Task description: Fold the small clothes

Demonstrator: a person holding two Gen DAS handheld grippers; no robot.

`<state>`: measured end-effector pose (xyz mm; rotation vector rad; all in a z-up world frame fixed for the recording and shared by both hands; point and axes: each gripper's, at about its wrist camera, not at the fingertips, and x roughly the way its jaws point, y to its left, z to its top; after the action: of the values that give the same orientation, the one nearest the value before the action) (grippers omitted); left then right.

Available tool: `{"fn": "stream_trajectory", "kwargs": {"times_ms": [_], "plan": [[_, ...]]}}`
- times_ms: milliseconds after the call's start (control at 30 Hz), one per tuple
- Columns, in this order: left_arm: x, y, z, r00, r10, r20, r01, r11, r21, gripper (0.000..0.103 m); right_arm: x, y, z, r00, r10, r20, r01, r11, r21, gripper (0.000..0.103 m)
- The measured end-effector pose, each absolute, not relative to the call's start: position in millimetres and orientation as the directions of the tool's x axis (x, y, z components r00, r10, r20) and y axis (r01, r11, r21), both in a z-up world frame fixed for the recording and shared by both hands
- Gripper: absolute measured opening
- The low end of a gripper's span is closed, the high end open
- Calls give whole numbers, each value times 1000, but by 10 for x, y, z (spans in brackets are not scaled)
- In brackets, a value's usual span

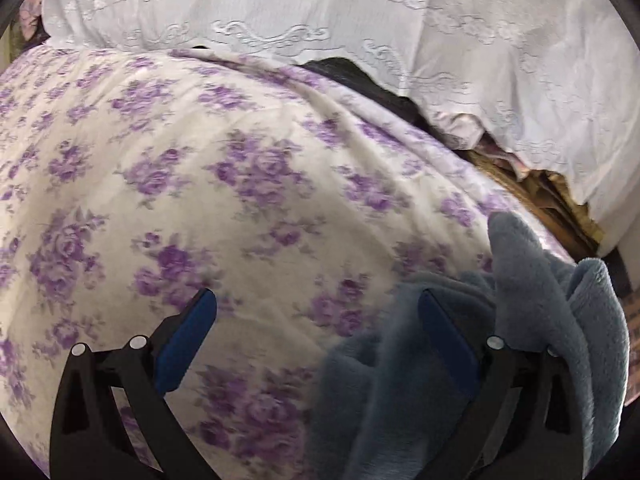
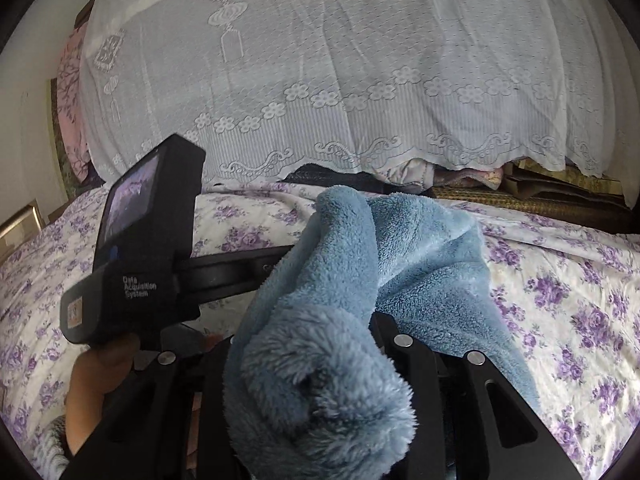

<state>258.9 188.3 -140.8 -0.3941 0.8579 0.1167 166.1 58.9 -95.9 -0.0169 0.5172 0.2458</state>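
In the left wrist view, the left gripper (image 1: 316, 320) hangs over the bed (image 1: 180, 168), whose sheet is printed with purple flowers. Its jaws stand wide, with only bare sheet between the two blue pads (image 1: 188, 344). The left pad is clear; the right one is half wrapped from outside by the blue fleece garment (image 1: 540, 300), which drapes over that finger's outer side and hides its linkage. The garment is cut off by the lower right rim of the view, so its full shape cannot be made out. To the left and ahead, the bed lies open and flat. Farther back a white lace cover (image 1: 440, 40) hangs over piled things, of which only a dark strip and some brown edges show beneath its hem.

In the right wrist view, the person's hand (image 2: 96, 384) holds the left gripper's black handle with its small screen (image 2: 132, 196) at the left. In the middle, the fleece garment (image 2: 340, 280) bunches thickly over the right gripper (image 2: 320, 360) and buries both fingertips. The jaws look drawn in narrow on the fleece, though the pads themselves are hidden, so the grip is likely rather than plainly seen. A flap falls to the right onto the sheet. Beyond it the bed is free up to the lace hem.
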Motion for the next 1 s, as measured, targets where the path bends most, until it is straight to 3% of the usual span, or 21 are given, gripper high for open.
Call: {"fn": "stream_trajectory", "kwargs": {"times_ms": [167,267,433,600,767,900,1000], "plan": [[2653,2086,-1562,601,-11,-799,-331,907,-261,98,1730,760,-1186,798,235,-555,-285,959,-3,39],[2649,2157,-1601,601,-37,-798,-330,898,-291,99,1705,878,-1245,777,262,-572,-339,940,-30,57],[2607,2212,-1576,599,-12,-801,-329,908,-260,99,1604,805,-1170,741,383,-552,-420,905,64,69],[2535,2273,-1488,596,60,-801,-372,904,-210,99,1367,618,-917,732,510,-451,-493,854,166,69],[2446,2335,-1360,604,110,-789,-401,898,-181,99,1294,285,-743,775,508,-376,-467,861,200,67],[2324,2282,-1141,651,90,-754,-368,906,-209,99,1385,-10,-783,809,431,-400,-366,901,231,39],[2215,2111,-946,697,44,-716,-292,929,-227,98,1455,-100,-923,786,421,-452,-332,905,265,34]]}}
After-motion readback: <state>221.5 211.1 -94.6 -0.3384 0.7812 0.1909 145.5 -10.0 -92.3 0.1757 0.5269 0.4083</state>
